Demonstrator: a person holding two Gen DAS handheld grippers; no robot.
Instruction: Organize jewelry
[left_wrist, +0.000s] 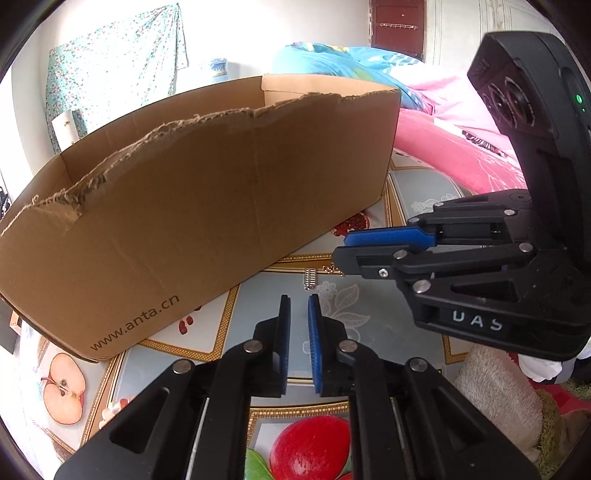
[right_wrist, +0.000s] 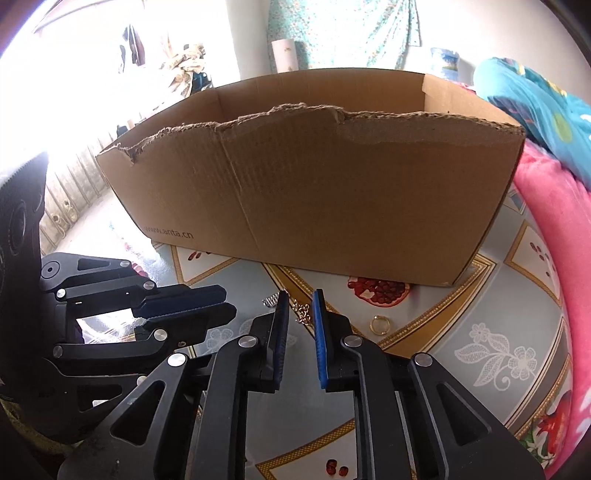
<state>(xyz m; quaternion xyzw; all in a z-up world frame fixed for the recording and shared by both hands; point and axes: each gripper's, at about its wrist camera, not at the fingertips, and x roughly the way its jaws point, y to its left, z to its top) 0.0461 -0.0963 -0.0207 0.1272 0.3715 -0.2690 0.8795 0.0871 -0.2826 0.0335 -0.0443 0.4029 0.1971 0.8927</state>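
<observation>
Left gripper (left_wrist: 298, 299): slightly parted, empty.
Right gripper (right_wrist: 300, 295): narrow gap, empty.
Jewelry: chain (right_wrist: 302, 312), ring (right_wrist: 380, 325), clasp (right_wrist: 270, 300) on tablecloth (right_wrist: 517, 295) before box (right_wrist: 332, 192).
Progress: probably 0 of 3 boxed; box interior unseen.

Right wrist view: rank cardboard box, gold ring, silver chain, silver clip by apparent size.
1. cardboard box, by far.
2. silver chain, though partly hidden behind the jaws.
3. gold ring and silver clip look alike; not ranked.
</observation>
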